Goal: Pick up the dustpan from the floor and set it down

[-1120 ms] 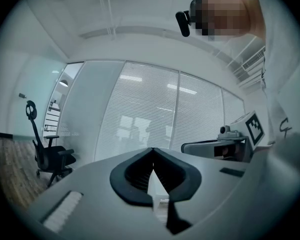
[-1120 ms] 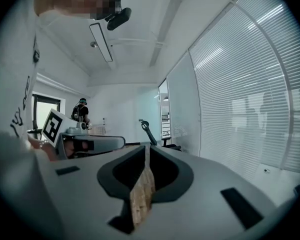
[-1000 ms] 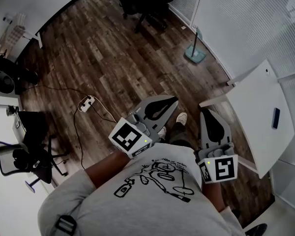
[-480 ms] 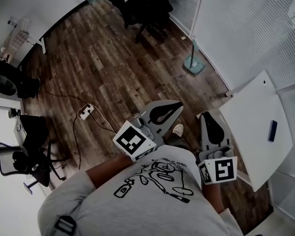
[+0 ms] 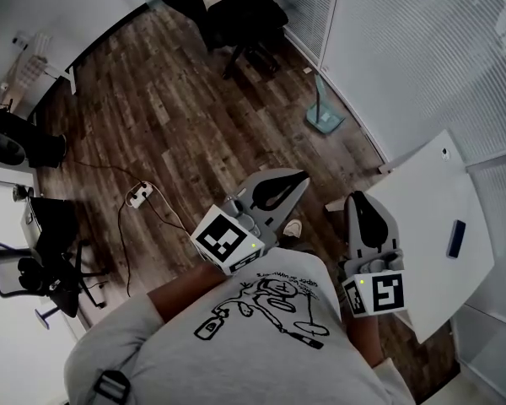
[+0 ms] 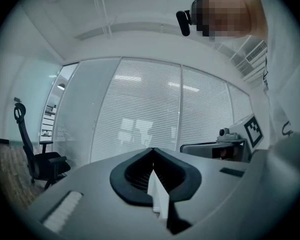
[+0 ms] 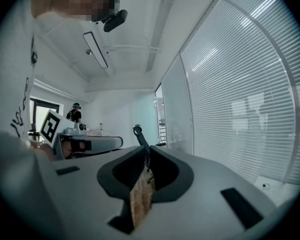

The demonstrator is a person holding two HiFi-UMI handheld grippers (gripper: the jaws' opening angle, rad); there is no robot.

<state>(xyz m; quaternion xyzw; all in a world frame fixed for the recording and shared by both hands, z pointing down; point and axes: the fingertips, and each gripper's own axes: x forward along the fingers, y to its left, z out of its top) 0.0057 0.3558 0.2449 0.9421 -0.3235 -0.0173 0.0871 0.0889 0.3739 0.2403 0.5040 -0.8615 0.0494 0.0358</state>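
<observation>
Head view: one left gripper and one right gripper, jaws together on each; one dustpan standing on the floor, upper centre, beside the blinds; one white table, right edge.

Beyond the grey, black-lined jaws of the left gripper and right gripper, each with a black-and-white checked marker cube, show a pale teal dustpan, a dark brown plank-patterned floor and a black chair.

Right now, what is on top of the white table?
One small dark flat object lies on the white table; the floor under it is hidden.
</observation>
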